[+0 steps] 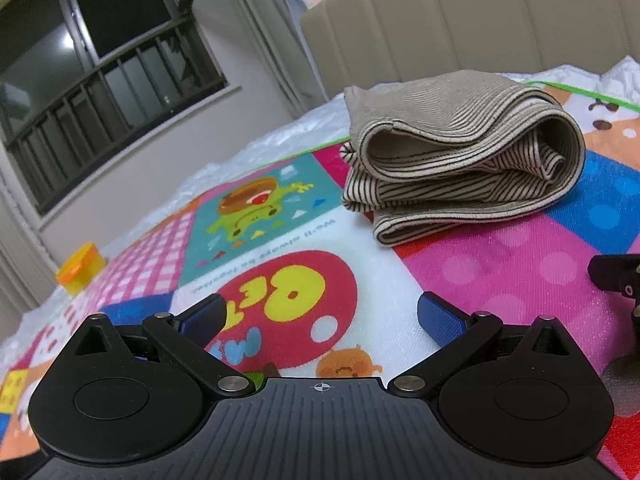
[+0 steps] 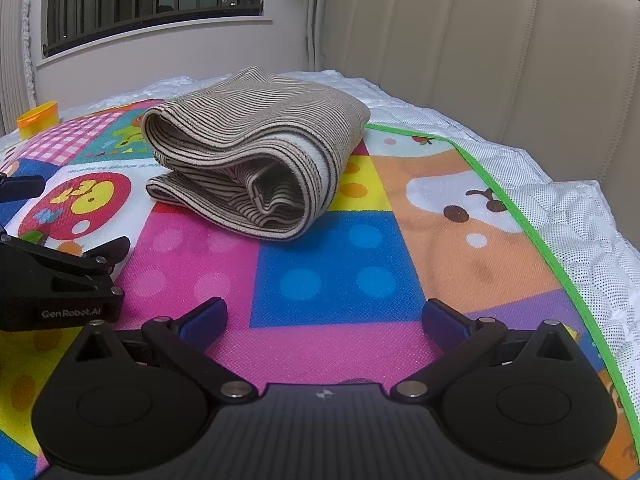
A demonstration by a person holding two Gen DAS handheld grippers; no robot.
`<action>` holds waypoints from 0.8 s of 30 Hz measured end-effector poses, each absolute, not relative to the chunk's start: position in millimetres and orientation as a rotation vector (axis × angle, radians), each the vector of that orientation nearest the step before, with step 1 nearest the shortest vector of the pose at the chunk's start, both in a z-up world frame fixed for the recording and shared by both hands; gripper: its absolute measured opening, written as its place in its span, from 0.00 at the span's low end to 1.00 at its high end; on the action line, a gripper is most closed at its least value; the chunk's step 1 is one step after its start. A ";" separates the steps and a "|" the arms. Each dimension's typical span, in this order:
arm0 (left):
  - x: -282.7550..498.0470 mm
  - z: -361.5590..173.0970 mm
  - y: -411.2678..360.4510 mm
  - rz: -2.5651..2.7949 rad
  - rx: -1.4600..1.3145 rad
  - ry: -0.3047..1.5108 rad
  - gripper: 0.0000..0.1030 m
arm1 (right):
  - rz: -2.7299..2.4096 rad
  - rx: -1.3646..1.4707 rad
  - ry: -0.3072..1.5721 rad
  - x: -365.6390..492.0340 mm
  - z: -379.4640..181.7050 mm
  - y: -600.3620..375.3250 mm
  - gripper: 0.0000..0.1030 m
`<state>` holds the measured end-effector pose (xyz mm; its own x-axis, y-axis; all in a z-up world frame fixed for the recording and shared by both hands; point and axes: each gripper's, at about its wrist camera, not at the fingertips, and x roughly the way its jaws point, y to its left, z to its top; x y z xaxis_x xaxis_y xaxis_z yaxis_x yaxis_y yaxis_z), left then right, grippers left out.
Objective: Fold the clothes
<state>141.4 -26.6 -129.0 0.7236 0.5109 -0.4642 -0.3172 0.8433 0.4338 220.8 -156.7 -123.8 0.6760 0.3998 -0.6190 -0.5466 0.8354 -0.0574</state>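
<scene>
Lying folded on the colourful cartoon-printed play mat (image 2: 328, 272): beige black-striped knit garment (image 2: 256, 152), inner layers hidden. Hovering apart, holding nothing: left gripper (image 1: 320, 316) and right gripper (image 2: 324, 320), blue-padded fingers spread. Standing beyond: orange-lidded yellow plastic jar (image 1: 80, 268), beige padded headboard (image 2: 480, 40).

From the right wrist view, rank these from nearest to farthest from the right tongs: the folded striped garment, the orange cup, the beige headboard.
1. The folded striped garment, just ahead of the right tongs, slightly left, on the play mat.
2. The orange cup, far left, past the mat's edge.
3. The beige headboard, at the back right; against the cup this order is less sure.
</scene>
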 end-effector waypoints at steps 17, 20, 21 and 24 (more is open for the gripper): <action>149.9 -123.6 6.0 0.339 -0.014 0.698 1.00 | 0.541 -0.218 0.647 227.8 -124.8 -157.1 1.00; 149.9 -124.6 4.8 0.332 -0.013 0.694 1.00 | 0.535 -0.226 0.642 226.9 -124.7 -155.6 1.00; 150.0 -124.7 5.1 0.331 -0.017 0.693 1.00 | 0.535 -0.226 0.641 226.7 -124.7 -155.7 1.00; 149.3 -124.5 3.5 0.332 -0.017 0.691 1.00 | 0.533 -0.228 0.639 226.2 -124.8 -155.4 1.00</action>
<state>149.3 3.5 -124.5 0.7200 0.2945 -0.6283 -0.3058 0.9475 0.0936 226.1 -155.4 -124.8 0.6746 0.4010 -0.6197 -0.5379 0.8420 -0.0407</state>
